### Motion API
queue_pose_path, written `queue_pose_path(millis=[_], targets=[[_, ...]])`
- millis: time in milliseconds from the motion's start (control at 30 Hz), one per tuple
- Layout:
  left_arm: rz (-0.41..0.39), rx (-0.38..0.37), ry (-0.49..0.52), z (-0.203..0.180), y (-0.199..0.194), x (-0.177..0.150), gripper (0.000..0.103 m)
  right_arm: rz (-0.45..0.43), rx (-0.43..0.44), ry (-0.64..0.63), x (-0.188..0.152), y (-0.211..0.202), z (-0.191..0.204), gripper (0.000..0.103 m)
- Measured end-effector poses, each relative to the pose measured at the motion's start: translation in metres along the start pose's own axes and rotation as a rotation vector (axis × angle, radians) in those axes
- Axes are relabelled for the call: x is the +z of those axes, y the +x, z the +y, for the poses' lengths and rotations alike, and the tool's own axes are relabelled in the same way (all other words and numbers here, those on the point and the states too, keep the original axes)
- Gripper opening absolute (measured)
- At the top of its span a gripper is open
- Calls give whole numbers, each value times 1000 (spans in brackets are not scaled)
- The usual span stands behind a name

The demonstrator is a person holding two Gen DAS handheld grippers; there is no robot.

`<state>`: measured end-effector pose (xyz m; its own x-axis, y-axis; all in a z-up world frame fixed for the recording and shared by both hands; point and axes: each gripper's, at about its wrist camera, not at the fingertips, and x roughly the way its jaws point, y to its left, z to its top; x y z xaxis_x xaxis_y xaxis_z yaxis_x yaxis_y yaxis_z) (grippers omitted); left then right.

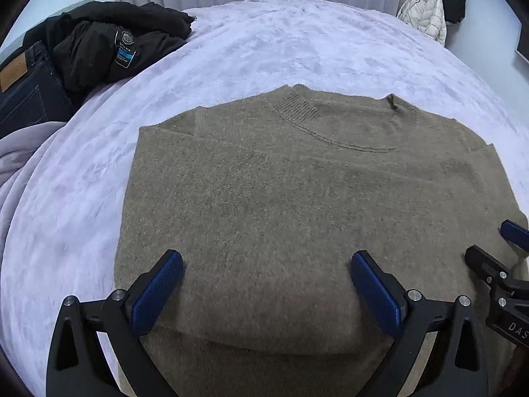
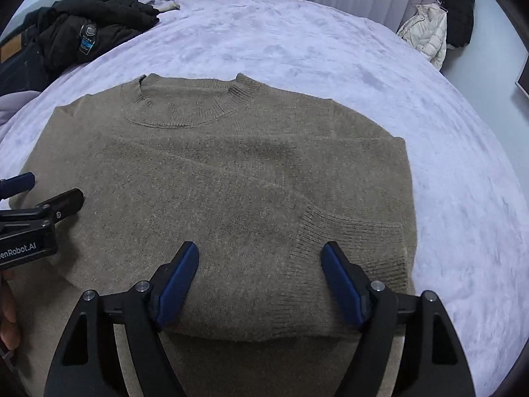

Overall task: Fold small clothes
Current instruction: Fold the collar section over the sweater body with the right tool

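An olive-brown knitted sweater (image 1: 297, 198) lies flat on the bed, neck at the far side, with both sleeves folded in across the body. In the right wrist view the same sweater (image 2: 215, 172) shows a ribbed cuff (image 2: 350, 241) lying near its right edge. My left gripper (image 1: 266, 261) hovers open above the sweater's near part, nothing between its blue pads. My right gripper (image 2: 259, 253) is open too, just left of the cuff, holding nothing. Each gripper shows at the edge of the other's view, the right gripper (image 1: 509, 248) and the left gripper (image 2: 39, 192).
A lilac fleece blanket (image 1: 264, 49) covers the bed. A black jacket (image 1: 109, 43) and dark jeans (image 1: 23, 92) are piled at the far left. A cream puffer coat (image 1: 426, 13) and a black coat (image 2: 459, 13) hang at the far right. A hand (image 2: 8, 314) shows at the left edge.
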<state>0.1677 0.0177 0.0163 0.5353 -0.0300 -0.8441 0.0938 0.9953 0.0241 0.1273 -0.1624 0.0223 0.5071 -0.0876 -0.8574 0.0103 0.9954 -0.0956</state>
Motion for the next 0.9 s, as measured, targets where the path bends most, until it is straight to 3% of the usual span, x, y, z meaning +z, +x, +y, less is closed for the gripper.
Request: queue_pose_path(millis=[133,300,433,500,567,733,900], targets=[[24,12,16,-7,3,-17,102,-19,19,44,-12,-12,0,80],[20,-3,-11,-4,-9,-35,102,-47,-55,-2,-31,-22,14,80],[42,-23,-8,-5,-13,-57,102,-56,8,36,-52,-36,17,81],[60,-14,0,-6,-16,-70,102,5,14,4,-67,-28,24,81],[55,-20,8,-6,-27,-83,102,-32,-2,-25,-79,-36,28,81],[43,-24,71,-8,-55,-128,102,-27,43,-38,-115,-61,23,82],[4,-38,73,0,-85,-175,102,-86,65,-97,-171,-89,20,83]])
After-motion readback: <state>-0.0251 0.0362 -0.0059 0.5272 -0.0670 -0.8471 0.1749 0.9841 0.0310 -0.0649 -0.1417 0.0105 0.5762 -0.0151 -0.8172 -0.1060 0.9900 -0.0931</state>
